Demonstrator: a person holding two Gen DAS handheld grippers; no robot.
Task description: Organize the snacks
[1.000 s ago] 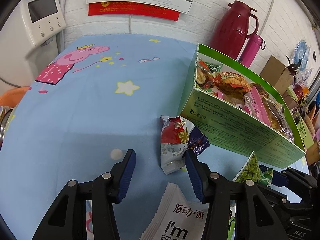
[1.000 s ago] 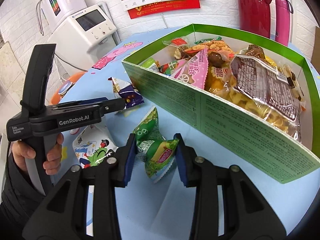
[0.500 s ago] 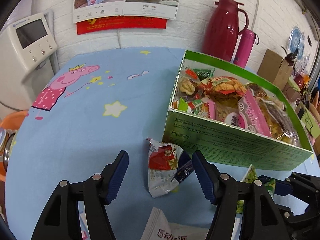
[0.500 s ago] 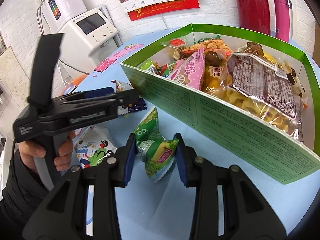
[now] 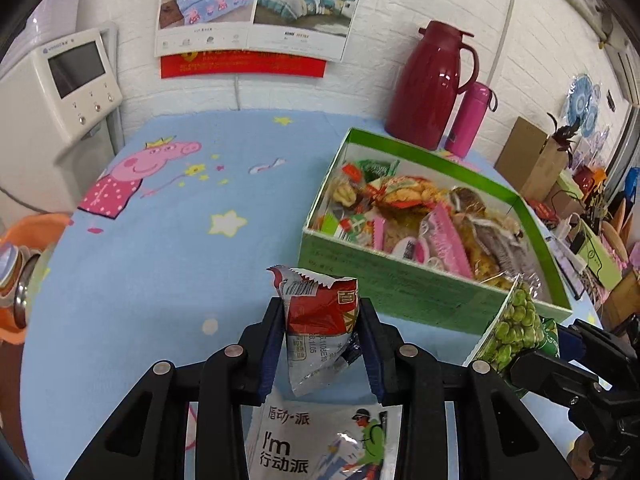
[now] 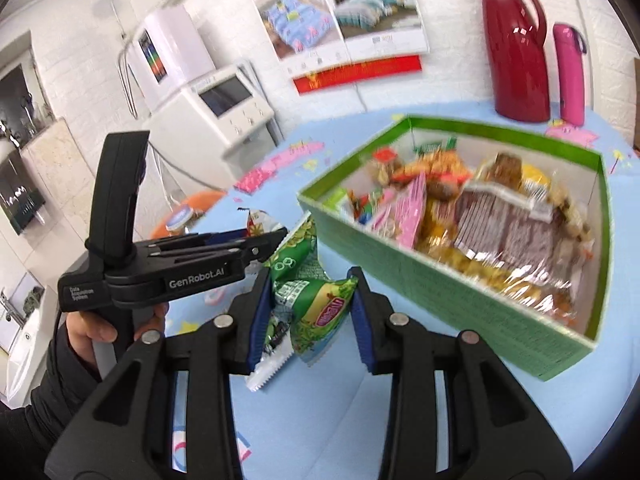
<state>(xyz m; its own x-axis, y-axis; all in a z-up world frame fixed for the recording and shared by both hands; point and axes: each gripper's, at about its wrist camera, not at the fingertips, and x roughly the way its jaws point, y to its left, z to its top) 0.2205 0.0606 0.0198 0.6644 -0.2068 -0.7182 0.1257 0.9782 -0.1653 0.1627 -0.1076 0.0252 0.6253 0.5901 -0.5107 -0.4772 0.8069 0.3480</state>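
Note:
A green box [image 5: 404, 296] [image 6: 452, 304] packed with several snack packets stands on the blue tablecloth. My left gripper [image 5: 320, 344] is shut on a red and silver snack packet [image 5: 320, 320], held above the cloth in front of the box. My right gripper [image 6: 308, 316] is shut on a green pea snack packet [image 6: 316, 304], lifted left of the box; that packet [image 5: 516, 328] also shows at the lower right of the left wrist view. A white packet with a hiker picture [image 5: 320, 440] lies flat on the cloth under my left gripper.
A red thermos jug [image 5: 432, 88] and a pink bottle [image 5: 468, 120] stand behind the box by the wall. A white appliance [image 5: 60, 92] and an orange basin [image 5: 36, 232] sit off the table's left edge. Cardboard boxes [image 5: 532, 160] crowd the right.
My left gripper went from open to shut on the red and silver packet and lifted it. My right gripper rose with the green pea packet off the cloth.

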